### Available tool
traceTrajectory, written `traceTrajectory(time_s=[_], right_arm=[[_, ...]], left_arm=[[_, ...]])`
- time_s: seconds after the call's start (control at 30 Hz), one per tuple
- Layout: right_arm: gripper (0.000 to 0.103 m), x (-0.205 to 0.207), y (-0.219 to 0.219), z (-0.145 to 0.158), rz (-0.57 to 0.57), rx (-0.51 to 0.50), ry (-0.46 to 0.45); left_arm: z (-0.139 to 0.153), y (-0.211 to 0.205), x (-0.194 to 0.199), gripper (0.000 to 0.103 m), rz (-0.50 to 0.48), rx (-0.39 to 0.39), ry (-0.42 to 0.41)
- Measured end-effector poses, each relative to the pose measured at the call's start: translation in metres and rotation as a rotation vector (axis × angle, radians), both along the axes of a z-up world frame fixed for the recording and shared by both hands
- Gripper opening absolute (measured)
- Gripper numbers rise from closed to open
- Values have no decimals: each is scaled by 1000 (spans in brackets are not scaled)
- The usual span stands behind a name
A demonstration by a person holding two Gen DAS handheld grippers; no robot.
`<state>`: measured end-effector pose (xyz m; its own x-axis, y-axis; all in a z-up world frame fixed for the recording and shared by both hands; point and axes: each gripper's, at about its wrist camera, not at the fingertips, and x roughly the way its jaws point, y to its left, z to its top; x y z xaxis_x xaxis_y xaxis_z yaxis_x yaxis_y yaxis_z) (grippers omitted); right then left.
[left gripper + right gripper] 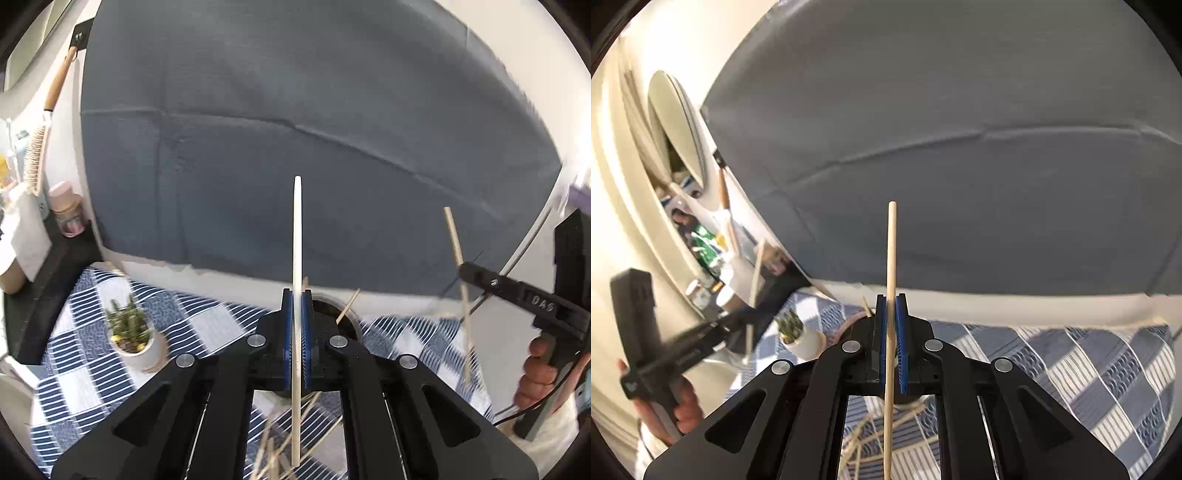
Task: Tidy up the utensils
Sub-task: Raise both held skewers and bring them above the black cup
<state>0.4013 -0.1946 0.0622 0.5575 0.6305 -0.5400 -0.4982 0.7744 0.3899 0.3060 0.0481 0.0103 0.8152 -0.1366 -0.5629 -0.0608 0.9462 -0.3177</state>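
Observation:
My left gripper (297,295) is shut on a pale wooden chopstick (297,236) that stands upright between its blue pads, held above the table. My right gripper (893,301) is shut on another wooden chopstick (891,251), also upright. In the left wrist view the right gripper (466,267) shows at the right with its chopstick (453,236) and a hand (537,373) on the grip. The right wrist view shows the left gripper (738,317) blurred at the left. Several loose chopsticks (871,432) lie on the cloth below. A dark round holder (334,314) with one stick (348,306) sits behind the left fingers.
A blue and white checked tablecloth (1071,369) covers the table. A small potted cactus (135,336) in a white pot stands at the left. A large grey cushion (295,129) fills the background. A brush (37,158) hangs at far left beside a pink-lidded jar (68,212).

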Motion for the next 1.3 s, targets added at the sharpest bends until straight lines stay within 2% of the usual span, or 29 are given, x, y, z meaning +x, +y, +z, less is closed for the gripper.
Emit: traceTrajectory(time_s=[0.17,0.37,0.57,0.77,0.87,1.1,1.3], right_arm=[[5,19,-5,5,5,189,-28],[5,47,3,-13,35,345,-43],[5,67,22,-38,86,452,-90],[5,67,40,-63,108,427,-176],[5,65,48,-80,118,380,-197],[5,55,62,-105,131,287,-197],[7,37,67,-114,143,222,-184]], left_arm=[[0,0,16,5,-20,-117,-111],[-11,-3,35,5,-62,-168,-235],[-26,-3,47,5,-86,-147,-349],[-57,-1,68,5,-102,-177,-366],[-73,-5,72,5,-114,-157,-355],[-96,-21,68,5,-156,-115,-337],[-109,-19,54,5,-155,-125,-278]])
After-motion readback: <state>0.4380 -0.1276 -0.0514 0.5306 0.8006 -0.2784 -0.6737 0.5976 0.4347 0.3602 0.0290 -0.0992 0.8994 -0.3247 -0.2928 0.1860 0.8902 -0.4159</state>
